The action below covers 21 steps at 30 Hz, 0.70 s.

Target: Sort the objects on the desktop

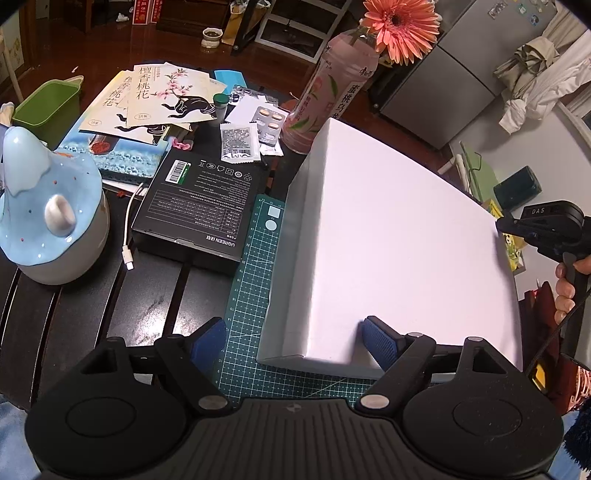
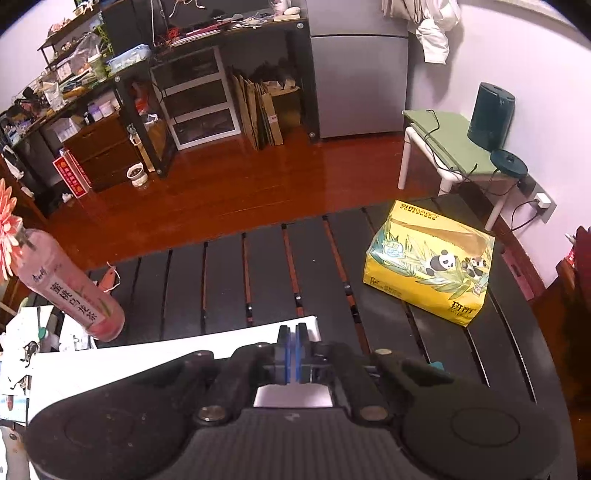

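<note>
Straddling the near-left corner of the white box [image 1: 399, 236] on the bench [image 1: 155, 302], the left gripper [image 1: 295, 334] holds its 2 fingers open, while the right gripper [image 2: 292, 345] is clamped shut on the box's far right edge.

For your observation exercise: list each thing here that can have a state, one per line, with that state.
left gripper: open, straddling the box's near corner
right gripper: shut at the box's edge
white box: closed, lying on the cutting mat
pink bottle: upright, holding a flower
white cable: loose end unplugged
green bin: open-topped
</note>
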### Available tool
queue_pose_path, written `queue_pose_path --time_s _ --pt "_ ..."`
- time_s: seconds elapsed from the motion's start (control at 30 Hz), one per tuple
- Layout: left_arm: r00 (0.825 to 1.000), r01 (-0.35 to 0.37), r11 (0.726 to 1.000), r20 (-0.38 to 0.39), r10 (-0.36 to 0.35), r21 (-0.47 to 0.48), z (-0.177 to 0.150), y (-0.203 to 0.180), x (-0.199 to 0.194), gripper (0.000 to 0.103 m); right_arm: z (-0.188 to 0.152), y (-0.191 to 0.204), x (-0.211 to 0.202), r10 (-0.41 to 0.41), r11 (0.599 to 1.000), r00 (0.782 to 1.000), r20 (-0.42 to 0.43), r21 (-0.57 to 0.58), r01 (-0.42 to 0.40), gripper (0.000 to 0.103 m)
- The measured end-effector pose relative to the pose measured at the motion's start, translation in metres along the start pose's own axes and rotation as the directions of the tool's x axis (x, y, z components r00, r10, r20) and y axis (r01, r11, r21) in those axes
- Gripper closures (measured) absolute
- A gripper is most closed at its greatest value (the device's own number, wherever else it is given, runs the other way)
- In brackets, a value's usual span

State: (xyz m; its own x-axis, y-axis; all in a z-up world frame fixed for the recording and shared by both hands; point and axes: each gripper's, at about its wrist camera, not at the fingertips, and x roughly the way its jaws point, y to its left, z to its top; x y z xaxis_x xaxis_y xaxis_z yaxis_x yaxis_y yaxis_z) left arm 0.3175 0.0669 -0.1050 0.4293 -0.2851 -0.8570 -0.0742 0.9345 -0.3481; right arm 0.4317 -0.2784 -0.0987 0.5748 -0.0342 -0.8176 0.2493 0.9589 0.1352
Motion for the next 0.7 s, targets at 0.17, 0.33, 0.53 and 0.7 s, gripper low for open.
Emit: queue_pose_path --time_s 0.17,0.33,0.53,0.7 --pt "1.0 0.0 1.0 0.0 0.0 -0.003 0.0 0.0 0.0 0.02 -0.003 0.021 -0.003 0.04 0.998 0.999 -0.022 -0.05 -0.041 0.1" --pt "1.0 0.001 1.0 0.0 -0.001 -0.004 0.001 0.001 0.0 0.02 -0.009 0.053 -0.006 0.097 0.988 0.994 -0.054 -0.112 -0.102 0.1" --pt "1.0 0.002 1.0 -0.001 -0.002 -0.009 0.001 0.002 0.001 0.018 -0.022 0.106 -0.007 0.17 0.966 0.983 -0.076 -0.186 -0.181 0.1" --pt "1.0 0.005 1.0 -0.003 -0.005 -0.011 0.001 0.002 0.001 0.018 -0.029 0.152 -0.006 0.255 0.936 0.959 -0.126 -0.219 -0.278 0.1"
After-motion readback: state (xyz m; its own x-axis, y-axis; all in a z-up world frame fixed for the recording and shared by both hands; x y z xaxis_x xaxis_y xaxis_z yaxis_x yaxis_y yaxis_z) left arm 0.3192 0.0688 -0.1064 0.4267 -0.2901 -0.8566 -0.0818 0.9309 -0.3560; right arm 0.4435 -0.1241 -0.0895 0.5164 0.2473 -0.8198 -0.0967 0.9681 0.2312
